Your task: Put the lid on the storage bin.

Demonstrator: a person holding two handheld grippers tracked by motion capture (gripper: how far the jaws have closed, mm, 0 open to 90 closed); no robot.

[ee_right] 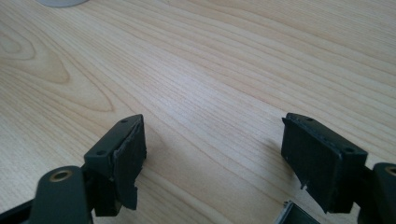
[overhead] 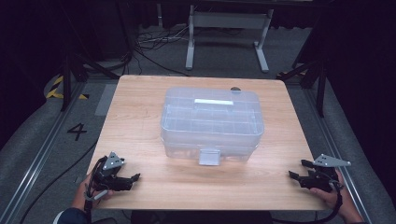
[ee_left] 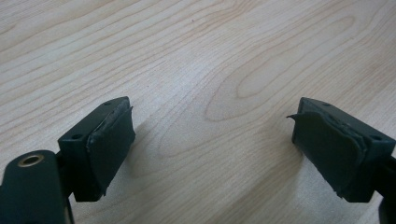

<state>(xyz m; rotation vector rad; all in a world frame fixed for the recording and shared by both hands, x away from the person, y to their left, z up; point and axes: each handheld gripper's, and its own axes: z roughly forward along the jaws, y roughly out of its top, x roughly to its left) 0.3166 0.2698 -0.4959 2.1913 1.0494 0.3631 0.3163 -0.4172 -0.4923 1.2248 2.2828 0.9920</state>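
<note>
A clear plastic storage box with a shut lid, a white handle strip and a front latch stands in the middle of the wooden table. My left gripper rests near the front left corner, well apart from the box. Its jaws stand open over bare wood in the left gripper view. At the front right edge my right gripper points toward the table's middle. It is open too, with nothing between its pads.
A small dark round thing lies at the table's far edge behind the box. Bare wood lies between the box and both grippers. A white metal stand and loose cables are on the floor beyond the table.
</note>
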